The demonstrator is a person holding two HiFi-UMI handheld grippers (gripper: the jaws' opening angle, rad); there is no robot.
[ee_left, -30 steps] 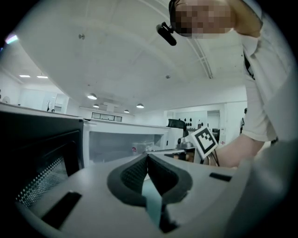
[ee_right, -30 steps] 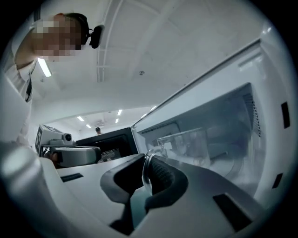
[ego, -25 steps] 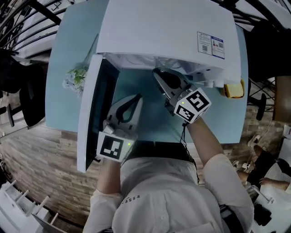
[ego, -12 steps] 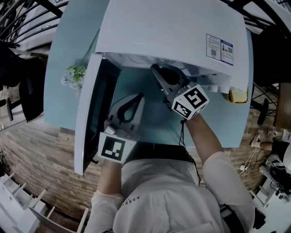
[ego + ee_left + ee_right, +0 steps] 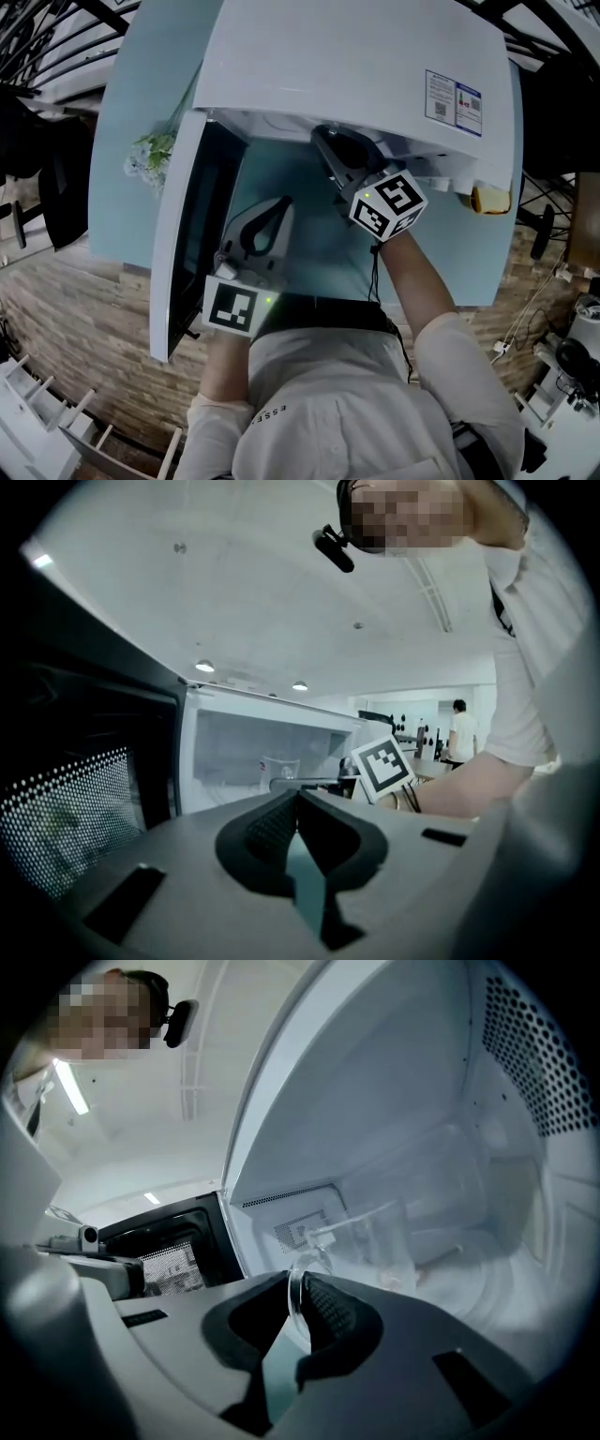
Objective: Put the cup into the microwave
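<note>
— Any writing?
— A sticker (image 5: 457, 98) at the microwave's (image 5: 356, 66) top right corner; unreadable.
— Jaws?
— The right gripper (image 5: 300, 1302) is clamped on the glass cup (image 5: 403, 1232) inside the cavity. The left gripper (image 5: 295, 813) is pressed together, empty, over the pale blue table (image 5: 131, 84).

Dim, bluish cast; ceiling lights (image 5: 204, 667) glare; fisheye edges dark, warped.

Microwave cavity (image 5: 441, 1129) open ahead; swung-out door (image 5: 183, 234) blocks the left.
</note>
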